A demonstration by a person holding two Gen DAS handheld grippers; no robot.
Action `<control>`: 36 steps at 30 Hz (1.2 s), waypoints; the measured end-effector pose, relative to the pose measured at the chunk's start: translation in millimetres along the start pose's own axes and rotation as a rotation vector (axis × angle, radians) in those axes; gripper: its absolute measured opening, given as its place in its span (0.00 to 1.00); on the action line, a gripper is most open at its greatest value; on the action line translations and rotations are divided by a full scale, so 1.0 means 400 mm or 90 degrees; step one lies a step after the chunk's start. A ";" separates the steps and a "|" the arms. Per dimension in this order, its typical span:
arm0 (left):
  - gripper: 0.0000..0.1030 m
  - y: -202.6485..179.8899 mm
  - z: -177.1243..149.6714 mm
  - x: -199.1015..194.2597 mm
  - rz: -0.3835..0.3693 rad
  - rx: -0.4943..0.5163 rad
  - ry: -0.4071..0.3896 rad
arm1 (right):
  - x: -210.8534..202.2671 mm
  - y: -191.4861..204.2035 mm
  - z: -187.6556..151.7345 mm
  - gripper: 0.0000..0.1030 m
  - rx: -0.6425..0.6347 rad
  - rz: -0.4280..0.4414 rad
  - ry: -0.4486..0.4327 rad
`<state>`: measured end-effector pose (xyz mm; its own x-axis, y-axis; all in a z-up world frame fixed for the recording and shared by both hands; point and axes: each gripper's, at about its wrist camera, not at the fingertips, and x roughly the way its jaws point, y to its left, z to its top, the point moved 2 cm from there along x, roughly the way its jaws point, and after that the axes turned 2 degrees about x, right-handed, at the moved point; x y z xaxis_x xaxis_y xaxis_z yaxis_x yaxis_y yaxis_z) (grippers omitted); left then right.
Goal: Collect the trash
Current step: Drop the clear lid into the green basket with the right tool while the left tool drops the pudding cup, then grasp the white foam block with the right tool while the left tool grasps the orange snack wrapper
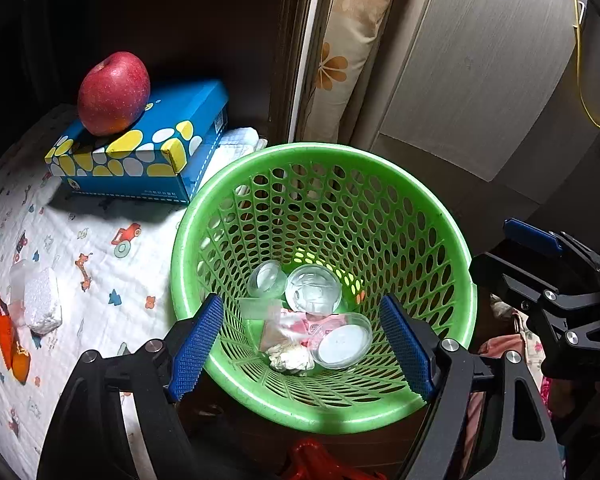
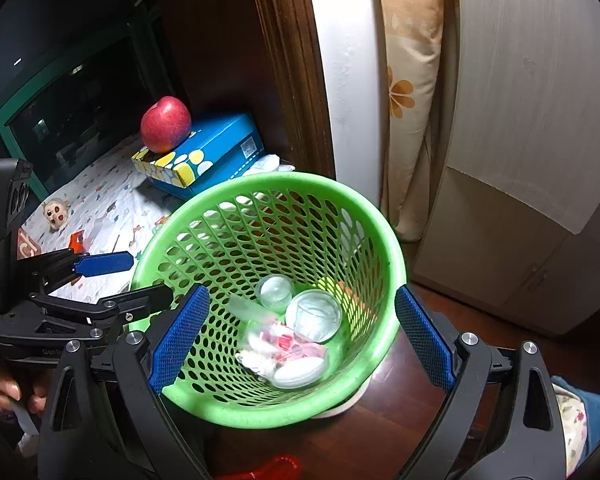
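1. Your left gripper: lower centre of the left wrist view, blue-padded fingers spread wide with nothing between them, framing the near rim of the green basket.
2. Your right gripper: lower centre of the right wrist view, fingers likewise wide apart and holding nothing, poised over the same basket. In the left wrist view it shows at the right edge, just beside the basket rim.
3. Your left gripper as seen in the right wrist view: left edge of the frame, beside the basket's rim, your hand on its handle at lower left.
4. Basket contents, at the bottom: two clear cups, a round clear lid, a crumpled white tissue and a pink-and-red wrapper.
5. Trash outside the basket, lower left of the left wrist view on the patterned cloth: a white foam piece and an orange packet, close together.
6. Blue tissue box: upper left, on the cloth, with a red apple resting on top.
7. Small doll face: left of the right wrist view, lying on the cloth.
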<state>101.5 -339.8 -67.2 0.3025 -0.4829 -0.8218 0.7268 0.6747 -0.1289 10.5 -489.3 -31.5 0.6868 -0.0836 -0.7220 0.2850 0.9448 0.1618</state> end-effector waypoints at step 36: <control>0.75 0.670 -0.163 -0.126 0.275 -0.220 0.001 | 0.129 0.373 0.040 0.90 -0.121 0.117 0.045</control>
<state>240.9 -98.3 -96.2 0.5268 -0.1206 -0.8414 0.2921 0.9553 0.0460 99.0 -357.6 -33.8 0.6656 0.1103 -0.7381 0.0252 0.9851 0.1699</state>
